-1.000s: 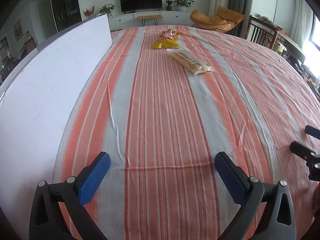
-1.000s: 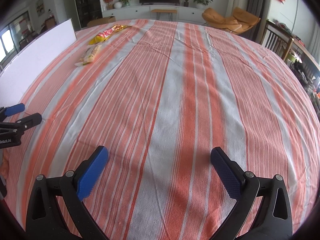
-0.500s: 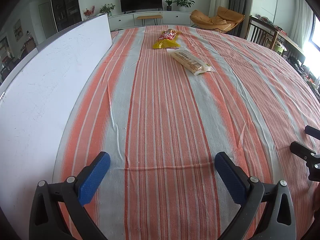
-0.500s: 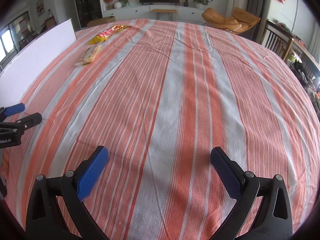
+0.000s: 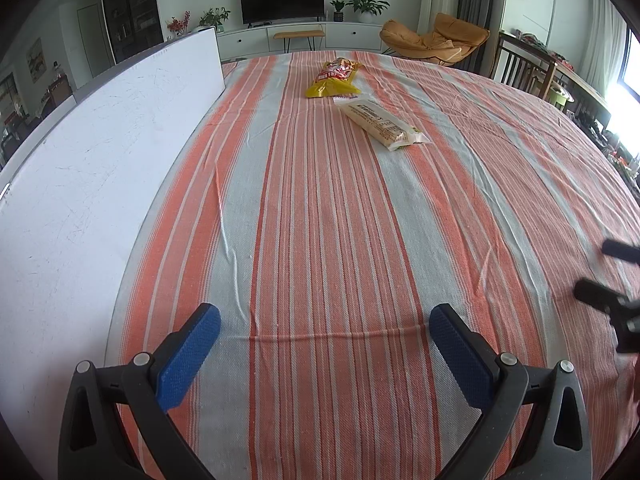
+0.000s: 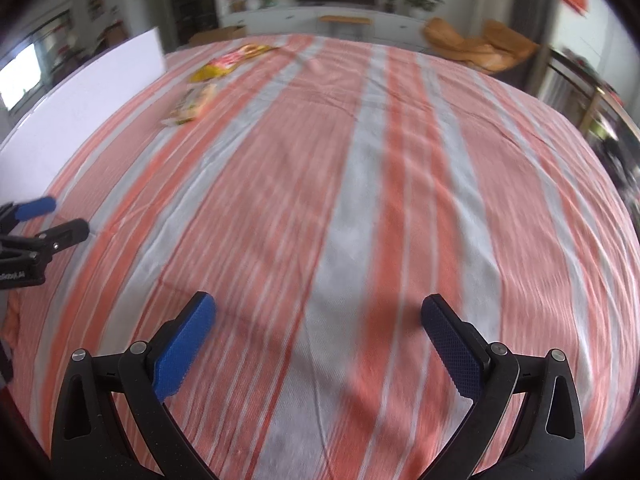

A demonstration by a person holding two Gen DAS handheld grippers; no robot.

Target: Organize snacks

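The right gripper (image 6: pixel 318 312) has started to move: its view has gone streaky with blur where half a second ago it was sharp, and the snacks sit a little differently in it. The left gripper (image 5: pixel 325 322) looks to have barely shifted. Both are spread wide with nothing between their blue pads, low over the striped cloth (image 5: pixel 320 220).

The two snacks lie well away at the far end of the table: a yellow bag (image 5: pixel 334 79) and, just this side of it, a long pale cracker pack (image 5: pixel 380 121), the two nearly touching at their ends. A white board (image 5: pixel 100 152) stands along the left edge.

I would say this is the very start, the reach toward the first snack, with nothing picked up yet. The next move calls for a long carry forward to the cracker pack, then lining the jaws across its narrow width, since lengthwise it would not fit between them.
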